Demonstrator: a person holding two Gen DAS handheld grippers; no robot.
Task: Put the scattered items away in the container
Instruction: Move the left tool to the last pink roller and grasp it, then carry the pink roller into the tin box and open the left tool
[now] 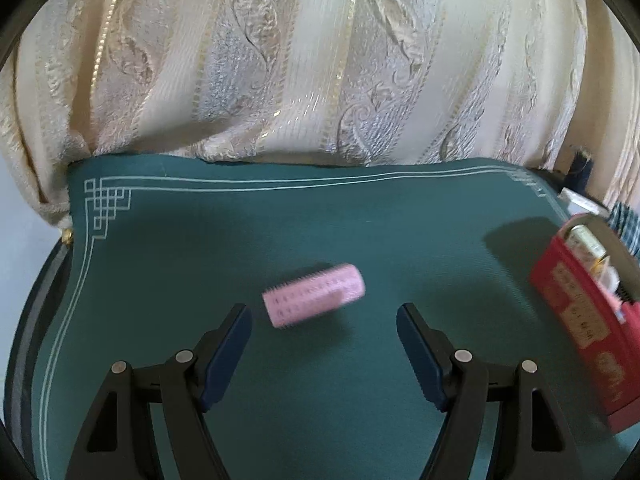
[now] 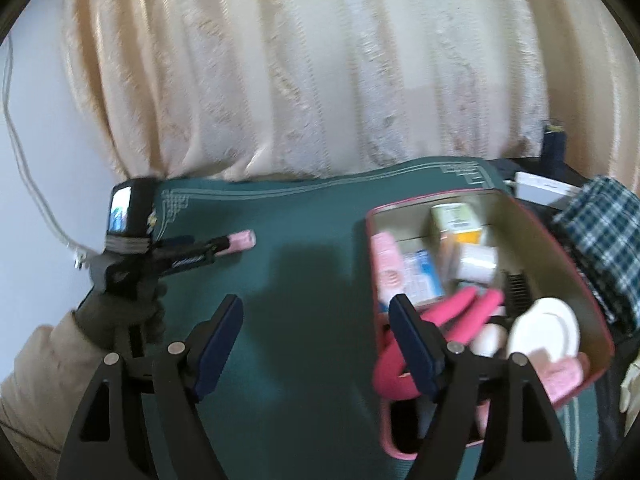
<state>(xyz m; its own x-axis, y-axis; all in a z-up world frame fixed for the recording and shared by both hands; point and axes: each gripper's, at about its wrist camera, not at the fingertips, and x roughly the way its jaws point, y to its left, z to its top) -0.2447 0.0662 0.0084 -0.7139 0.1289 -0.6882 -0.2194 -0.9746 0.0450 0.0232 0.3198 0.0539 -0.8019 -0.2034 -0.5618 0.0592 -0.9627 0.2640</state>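
Pink roller (image 1: 314,295) (hollow, light, probably rolls) lies at twelve o'clock of the left gripper (image 1: 324,320), jaws wide and empty; pinch across its middle.

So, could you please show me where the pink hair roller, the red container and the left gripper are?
pink hair roller (image 1: 314,295): left wrist view, middle of its side.
red container (image 2: 568,258): right wrist view, bare inner right wall.
left gripper (image 1: 324,340): left wrist view, midway between its open fingertips.

Green mat (image 1: 280,400) covers surface. Pink hair roller (image 1: 314,294) lies ahead of left tongs (image 1: 324,340); red box (image 2: 576,264) beneath right tongs (image 2: 316,344).
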